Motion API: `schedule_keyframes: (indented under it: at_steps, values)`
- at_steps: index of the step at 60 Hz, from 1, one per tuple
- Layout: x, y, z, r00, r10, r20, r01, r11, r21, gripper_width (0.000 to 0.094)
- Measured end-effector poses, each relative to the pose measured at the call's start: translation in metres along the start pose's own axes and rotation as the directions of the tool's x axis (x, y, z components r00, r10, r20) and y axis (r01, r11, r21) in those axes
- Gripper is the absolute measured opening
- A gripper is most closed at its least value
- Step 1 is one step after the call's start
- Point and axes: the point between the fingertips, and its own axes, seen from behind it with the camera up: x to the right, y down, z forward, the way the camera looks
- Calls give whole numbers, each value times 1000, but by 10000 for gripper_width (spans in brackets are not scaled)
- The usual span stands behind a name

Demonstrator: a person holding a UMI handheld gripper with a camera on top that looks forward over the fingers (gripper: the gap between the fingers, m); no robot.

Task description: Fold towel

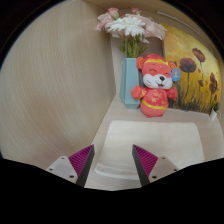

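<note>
A white towel (pixel 150 138) lies flat on the table, just ahead of and partly between my fingers. My gripper (pixel 112 163) is open and empty, with a wide gap between the two magenta pads (pixel 84 160). The towel's near edge shows between the fingers as a pale fold. The fingers hover over the towel's near left part.
A red and orange plush toy (pixel 153 85) sits beyond the towel, against a light blue vase (pixel 130 80) of white and pink flowers (pixel 127 24). A painting with red flowers (pixel 193 62) stands at the back right. A pale wall (pixel 50 80) rises on the left.
</note>
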Motion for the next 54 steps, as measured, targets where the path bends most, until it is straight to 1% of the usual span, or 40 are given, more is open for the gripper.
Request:
schedule_keyframes:
  at_steps: [5,8,11,15,17,19,22,24,26,29,33,36,41,46,50,54]
  values:
    - [0,-8,26,999,-21,-32,21,1000,-15,742]
    - [2,-3,39,998,-36,-51,34,998,-45,729]
    - [8,1,47,995,-56,-88,50,997,-63,687]
    - [20,0,49,982,-118,-149,110,992,-61,538]
    - [20,0,48,978,-144,-153,136,989,-57,503]
    - [19,1,49,976,-145,-164,137,989,-55,446]
    - [25,1,49,971,-135,-199,127,990,-53,297]
    - [28,0,49,964,-156,-217,148,987,-54,221]
    - [33,0,48,955,-188,-230,180,982,-55,90]
    - [35,1,48,949,-224,-221,216,974,-63,81]
    - [33,-1,46,972,-143,-186,131,989,-74,64]
    - [39,-11,37,979,-120,-166,110,992,-69,64]
    - [73,-49,8,967,-100,-234,102,995,-5,62]
    - [118,-84,-31,951,-93,-294,109,993,41,62]
    - [159,-101,-58,939,-98,-331,122,991,53,66]
    - [201,-106,-80,925,-111,-364,134,990,39,86]
